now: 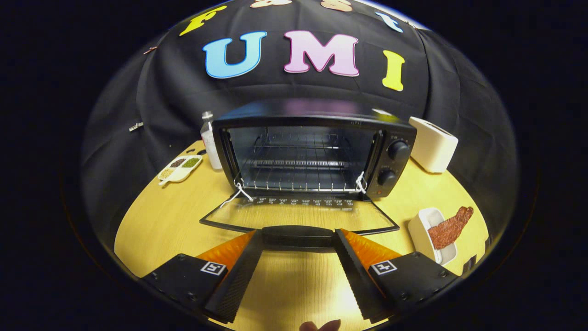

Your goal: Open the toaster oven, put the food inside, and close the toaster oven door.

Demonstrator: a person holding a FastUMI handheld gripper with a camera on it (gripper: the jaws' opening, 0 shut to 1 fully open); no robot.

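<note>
The black toaster oven [317, 151] stands at the back of the wooden table with its glass door [298, 215] folded down flat toward me. The wire rack [301, 163] inside is bare. The door's black handle [297, 236] lies between my fingertips. My gripper [297, 233] is open wide, its black fingers [241, 271] flanking the handle's ends without clamping it. The food, a reddish-brown strip of meat [450, 227], rests in a white dish [419, 232] to the right of the door, beyond my right finger.
A white toaster [434, 143] stands right of the oven. Left of the oven are a clear bottle [210, 140] and a white divided tray of seeds [180, 168]. Bare wooden tabletop [156, 220] lies left of the door. A person's fingertips [319, 325] show below the gripper.
</note>
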